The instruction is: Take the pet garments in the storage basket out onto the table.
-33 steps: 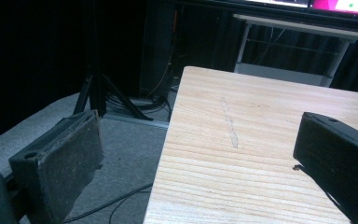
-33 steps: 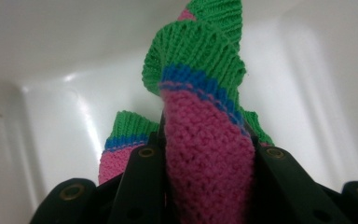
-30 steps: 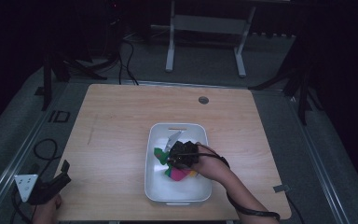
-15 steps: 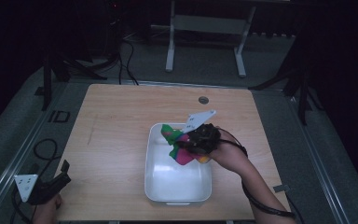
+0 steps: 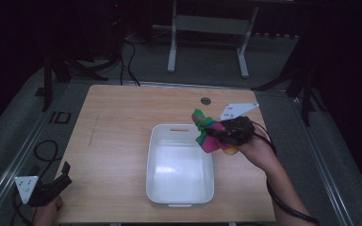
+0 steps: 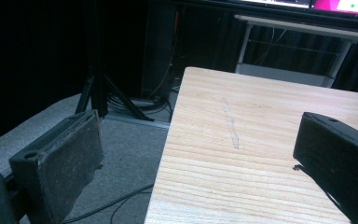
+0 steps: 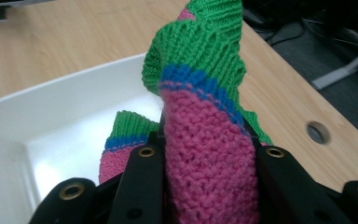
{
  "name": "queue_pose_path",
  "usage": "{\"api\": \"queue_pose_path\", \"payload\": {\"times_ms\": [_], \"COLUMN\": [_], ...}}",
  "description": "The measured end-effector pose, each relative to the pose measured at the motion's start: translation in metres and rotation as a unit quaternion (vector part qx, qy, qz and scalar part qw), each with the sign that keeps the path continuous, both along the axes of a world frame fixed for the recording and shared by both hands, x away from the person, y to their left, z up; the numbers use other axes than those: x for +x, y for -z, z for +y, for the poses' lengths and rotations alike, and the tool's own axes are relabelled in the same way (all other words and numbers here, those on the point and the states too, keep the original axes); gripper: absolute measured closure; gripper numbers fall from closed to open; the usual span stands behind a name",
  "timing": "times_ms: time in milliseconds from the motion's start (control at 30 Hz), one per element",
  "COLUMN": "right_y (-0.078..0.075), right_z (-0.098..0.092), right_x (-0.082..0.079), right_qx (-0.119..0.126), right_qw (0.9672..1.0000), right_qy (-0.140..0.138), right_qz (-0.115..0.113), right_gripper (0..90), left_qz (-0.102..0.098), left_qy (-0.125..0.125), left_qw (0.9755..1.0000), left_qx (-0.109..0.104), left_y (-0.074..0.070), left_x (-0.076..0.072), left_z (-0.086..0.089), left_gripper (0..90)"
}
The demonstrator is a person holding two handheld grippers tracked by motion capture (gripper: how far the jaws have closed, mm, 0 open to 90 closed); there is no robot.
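Room: dark, with stands and cables on grey floor behind a wooden table [image 5: 122, 122].
Tub: a white tub [image 5: 179, 195] sits near the table's middle, its bare bottom lit.
Right jaws: the right gripper [image 7: 207, 154] is clamped on a knitted piece [image 7: 205, 140] of pink, blue and green yarn; the pink part fills the gap between the jaws and the green edge stands up above them.
Knit place: held in the air over the tub's far right corner, partly past its rim [image 5: 206, 129].
Left jaws: the left gripper [image 6: 200, 154] is spread wide with nothing between the pads; one jaw is over the floor, the other over the table's edge. It is well apart from the tub, off the near left corner [image 5: 52, 186].
Change: half a second ago the knit hung over the tub's far right part; now it is farther right. A second ago it was down inside the tub. The left gripper has not moved.
Hard to see: the knit's lower end is hidden behind the jaws; what kind of item it is cannot be told.
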State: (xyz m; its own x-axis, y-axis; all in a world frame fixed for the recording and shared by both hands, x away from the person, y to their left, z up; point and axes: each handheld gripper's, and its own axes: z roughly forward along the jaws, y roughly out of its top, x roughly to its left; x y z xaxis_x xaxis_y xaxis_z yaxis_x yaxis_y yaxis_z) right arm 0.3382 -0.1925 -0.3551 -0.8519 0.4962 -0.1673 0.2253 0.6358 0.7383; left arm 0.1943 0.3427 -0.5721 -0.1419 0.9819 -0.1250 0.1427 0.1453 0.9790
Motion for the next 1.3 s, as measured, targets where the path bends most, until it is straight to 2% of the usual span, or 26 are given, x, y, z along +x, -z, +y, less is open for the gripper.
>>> {"api": "queue_pose_path", "payload": {"times_ms": [200, 433, 567, 667, 767, 833, 1033, 1167, 1300], "right_y": [0.005, 0.015, 0.019, 0.028, 0.041, 0.052, 0.093, 0.12, 0.143], "right_z": [-0.033, -0.075, -0.092, -0.099, -0.104, -0.106, -0.108, -0.106, -0.099], "right_x": [0.005, 0.008, 0.01, 0.01, 0.012, 0.015, 0.024, 0.03, 0.037], "right_qx": [-0.005, 0.0, 0.01, 0.002, 0.005, 0.006, -0.003, -0.003, -0.018], "right_qw": [0.9991, 0.9962, 0.9943, 0.9929, 0.9919, 0.9913, 0.9894, 0.9879, 0.987], "right_qy": [0.043, 0.087, 0.106, 0.118, 0.126, 0.132, 0.144, 0.151, 0.151], "right_qz": [-0.005, -0.007, -0.003, -0.009, -0.007, 0.004, 0.02, 0.035, 0.051], "right_gripper": [72.3, 72.2, 72.2, 72.1, 72.1, 72.0, 71.9, 71.7, 71.5], "left_qz": [-0.001, -0.002, -0.001, -0.001, -0.002, -0.001, -0.001, 0.0, 0.0], "left_qy": [-0.001, -0.003, -0.002, -0.002, -0.002, -0.002, 0.0, 0.0, 0.0], "left_qw": [1.0, 1.0, 1.0, 1.0, 1.0, 1.0, 1.0, 1.0, 1.0], "left_qx": [0.0, 0.002, 0.001, 0.001, 0.001, 0.001, 0.001, 0.001, 0.002], "left_y": [0.0, 0.0, 0.0, 0.0, 0.0, 0.0, 0.0, 0.0, 0.0], "left_x": [0.0, 0.0, 0.0, 0.0, 0.0, 0.0, 0.0, 0.0, 0.0], "left_z": [0.0, -0.001, -0.001, -0.001, -0.001, -0.001, -0.001, -0.001, -0.001], "left_gripper": [1.8, 1.8, 1.8, 1.8, 1.8, 1.8, 1.8, 1.8, 1.8]}}
